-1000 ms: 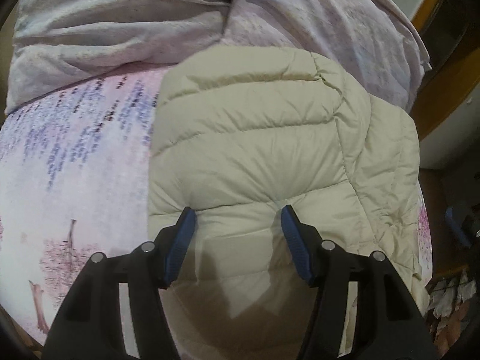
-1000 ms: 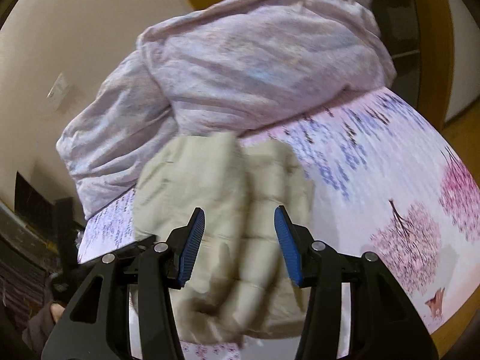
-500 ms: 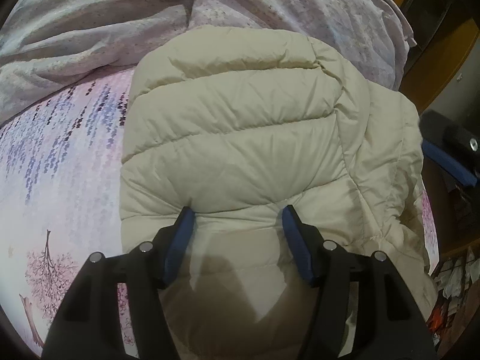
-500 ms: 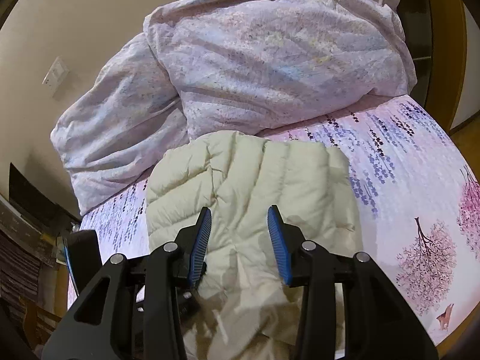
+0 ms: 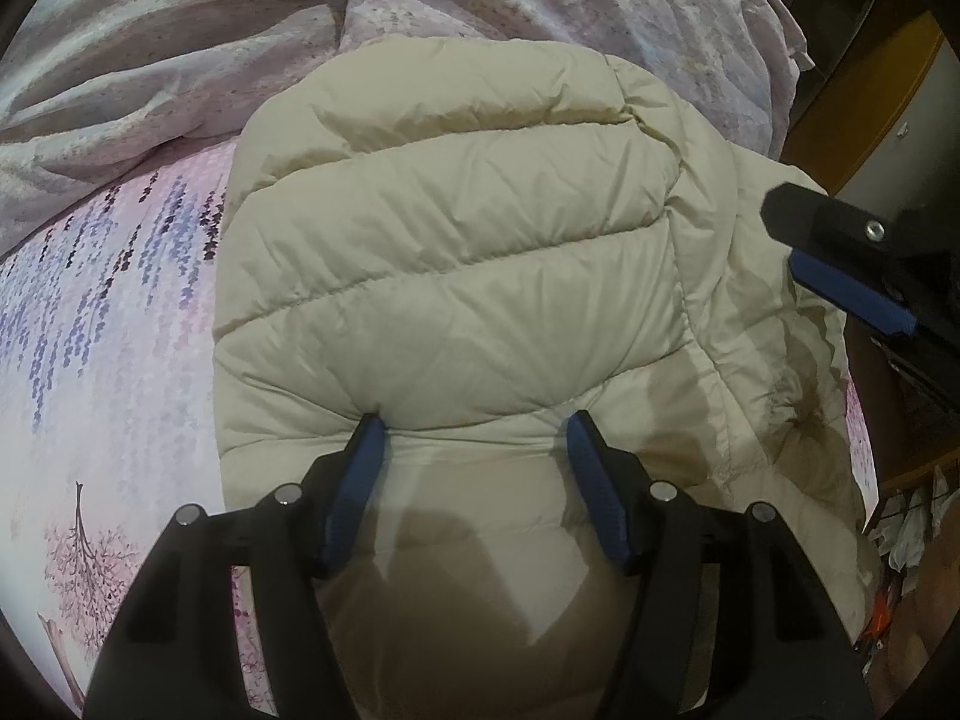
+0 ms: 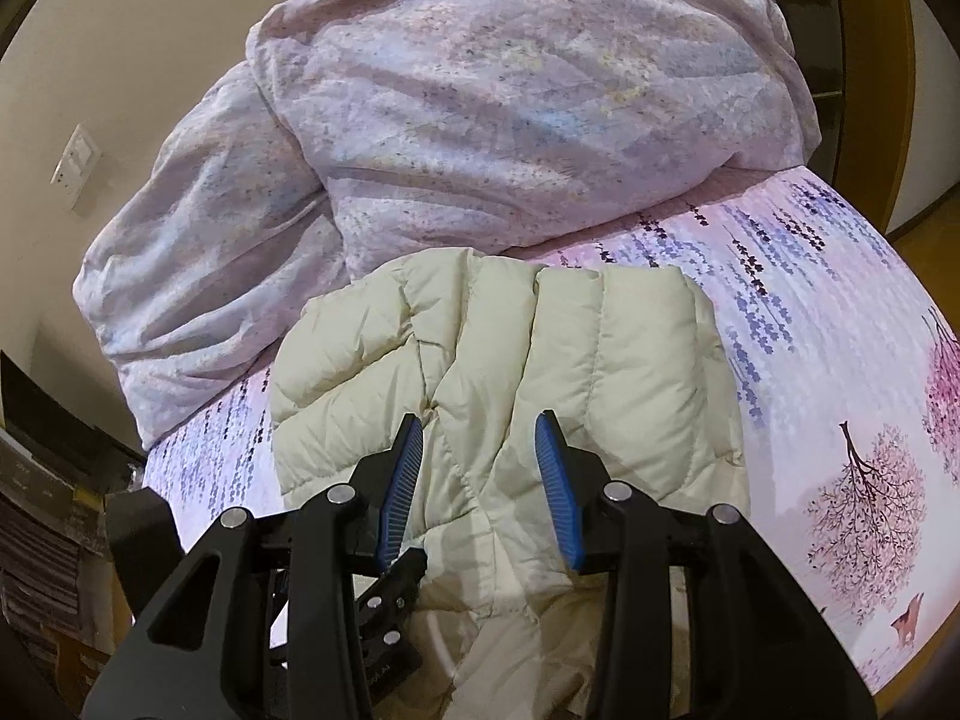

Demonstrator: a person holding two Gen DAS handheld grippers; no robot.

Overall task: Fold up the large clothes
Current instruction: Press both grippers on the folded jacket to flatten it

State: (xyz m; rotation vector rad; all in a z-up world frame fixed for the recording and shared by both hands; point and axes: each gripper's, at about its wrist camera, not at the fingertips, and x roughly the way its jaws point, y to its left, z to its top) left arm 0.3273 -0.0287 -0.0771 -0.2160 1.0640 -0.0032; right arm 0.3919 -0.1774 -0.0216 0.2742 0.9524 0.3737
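A cream quilted puffer jacket [image 5: 456, 252] lies folded on the bed's pink floral sheet [image 5: 108, 312]. My left gripper [image 5: 474, 423] is open, its blue pads pressing down on the jacket's near part. In the right wrist view the same jacket [image 6: 606, 360] lies in front of my right gripper [image 6: 480, 426], which is open and empty just above the jacket's near folds. One finger of the right gripper [image 5: 852, 276] shows at the right edge of the left wrist view, over the jacket's side.
A crumpled lilac floral duvet [image 6: 510, 108] is piled at the back of the bed, touching the jacket's far edge. The sheet [image 6: 840, 372] stretches to the right. A beige wall with a switch plate [image 6: 75, 165] stands left; wooden door frame [image 6: 870, 60] right.
Both grippers moved in closer over the jacket. The right gripper came down from a blurred higher view and now sits just above it; its finger entered the left wrist view.
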